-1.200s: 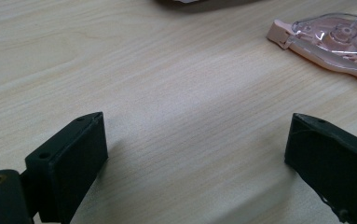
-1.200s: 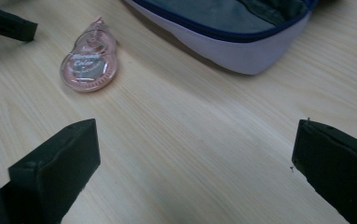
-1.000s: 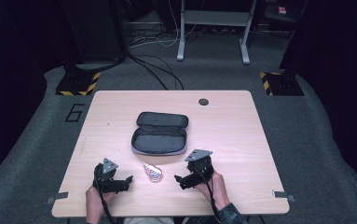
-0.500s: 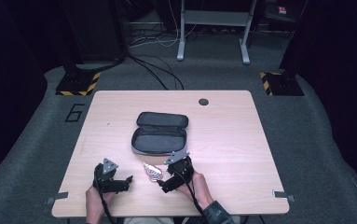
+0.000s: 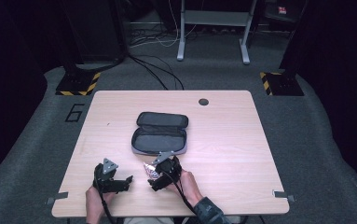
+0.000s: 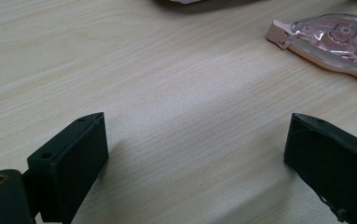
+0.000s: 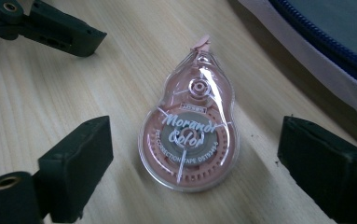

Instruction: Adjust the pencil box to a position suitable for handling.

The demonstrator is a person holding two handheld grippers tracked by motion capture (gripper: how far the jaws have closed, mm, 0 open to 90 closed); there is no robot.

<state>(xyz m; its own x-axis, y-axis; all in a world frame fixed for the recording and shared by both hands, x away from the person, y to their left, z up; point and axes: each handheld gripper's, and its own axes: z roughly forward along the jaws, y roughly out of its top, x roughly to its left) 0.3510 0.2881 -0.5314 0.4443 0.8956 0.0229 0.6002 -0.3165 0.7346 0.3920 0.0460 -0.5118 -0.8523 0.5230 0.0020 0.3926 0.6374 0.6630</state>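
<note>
Grey carpet and dark curtains ring a pale wooden table [image 5: 223,140], with black cables trailing over the floor behind it.

On that table, the right claw [image 7: 192,172] sits low over a pink correction tape roller [image 7: 190,135], its two black jaws standing apart on either side of the roller's round end. The jaws have just been closing in, with the roller between them, yet a strip of bare wood shows on each side and neither pad presses on the plastic. In the high view the right claw [image 5: 160,175] covers much of the roller [image 5: 149,169], so the gap there is hard to judge.

The roller lies flat, clear shell up, its narrow tip pointing away from the right claw. Just beyond the roller, on the far side, lies an open grey pencil case [image 5: 161,134], unzipped and spread flat; its blue zip edge passes close by the roller's right in the right gripper view.

To the roller's left the left claw [image 5: 125,181] rests near the table's near edge, jaws wide apart over bare wood with nothing between them. From the left gripper view the roller [image 6: 330,39] lies off to the upper right, clear of both jaws.

A person's hands hold both tools from the near edge, with a dark sleeve on the right forearm.
</note>
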